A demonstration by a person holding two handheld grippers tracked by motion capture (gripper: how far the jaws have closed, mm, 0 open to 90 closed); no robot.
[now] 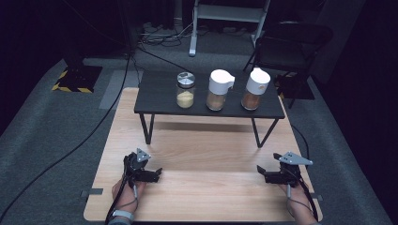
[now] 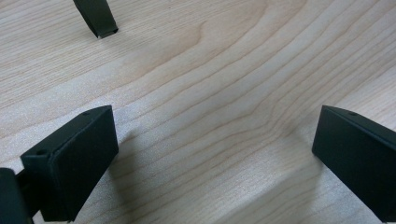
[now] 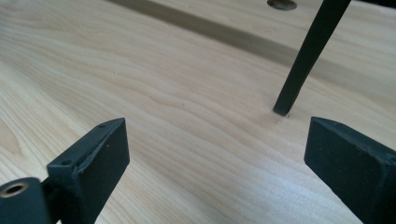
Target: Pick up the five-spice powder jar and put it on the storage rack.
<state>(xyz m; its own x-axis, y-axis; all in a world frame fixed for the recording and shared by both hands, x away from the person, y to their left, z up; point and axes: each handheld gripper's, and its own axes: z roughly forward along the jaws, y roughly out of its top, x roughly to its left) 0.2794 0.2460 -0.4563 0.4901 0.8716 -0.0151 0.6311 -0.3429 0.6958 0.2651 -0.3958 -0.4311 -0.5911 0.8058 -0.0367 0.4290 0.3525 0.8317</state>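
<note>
Left tool (image 1: 155,174) and right tool (image 1: 263,171): both released, empty, low on the near counter (image 1: 202,150). Three jars (image 1: 216,90) upright on the far shelf (image 1: 155,101). Risk: topple if reached carelessly, or shelf leg clipped.

wooden table (image 1: 197,154), black shelf (image 1: 155,93), three jars, folding chair (image 1: 291,42)

Bright overhead light on the wooden table (image 1: 197,154); dark surroundings. Small black stand (image 1: 159,101) casts a soft shadow. Gripper views sharp, jaws slightly blurred.

Three jars (image 1: 215,90) on raised shelf (image 1: 159,101)
</note>
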